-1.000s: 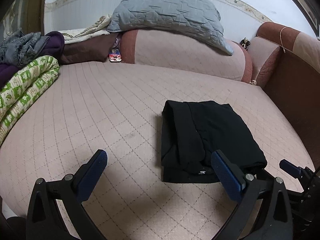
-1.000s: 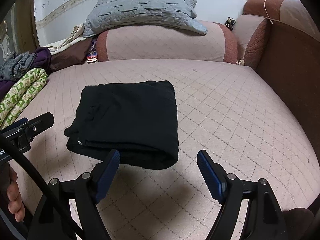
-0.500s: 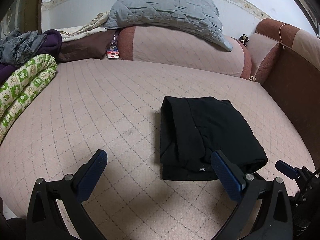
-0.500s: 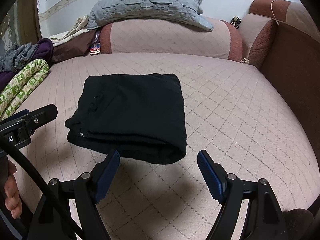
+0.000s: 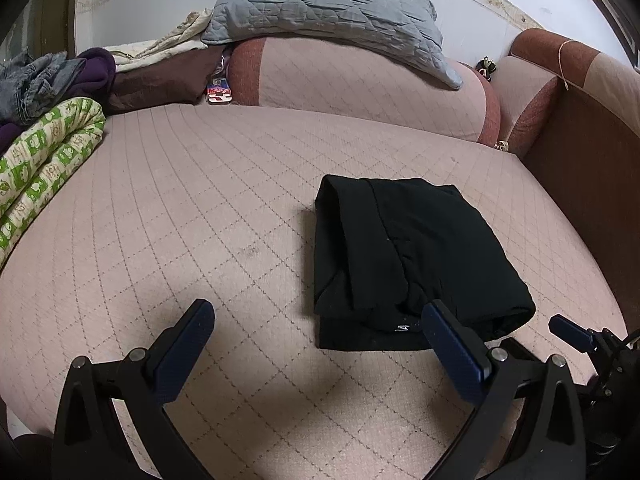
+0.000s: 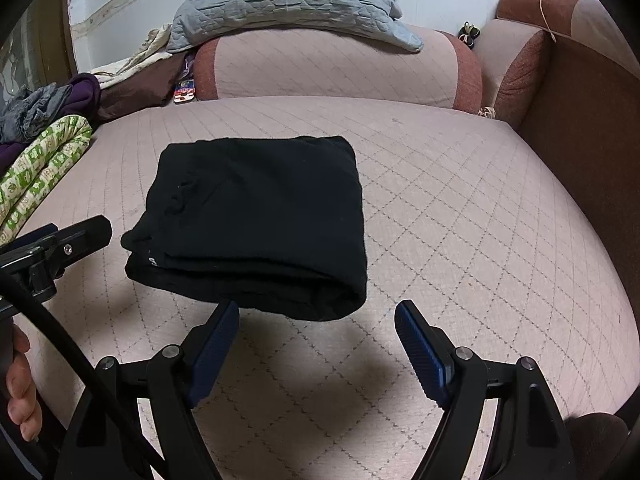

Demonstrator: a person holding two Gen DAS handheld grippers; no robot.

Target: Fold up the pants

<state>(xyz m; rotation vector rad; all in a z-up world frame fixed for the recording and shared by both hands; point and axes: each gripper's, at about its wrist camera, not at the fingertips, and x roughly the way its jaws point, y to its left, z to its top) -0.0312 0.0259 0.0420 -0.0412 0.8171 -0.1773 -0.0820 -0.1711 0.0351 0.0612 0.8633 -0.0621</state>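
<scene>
A quilted pink sofa bed (image 5: 168, 216) carries black pants (image 6: 260, 220) lying as a compact, layered rectangle near its front edge, a small white label showing at the open end; the folding looks finished, with at most a little squaring of the loose left-hand layers left. Both claws hang just short of the bundle, clear of the cloth: the left claw (image 5: 320, 348) gapes wide and empty, and the right claw (image 6: 318, 344) likewise stands wide with nothing between its blue pads.
</scene>
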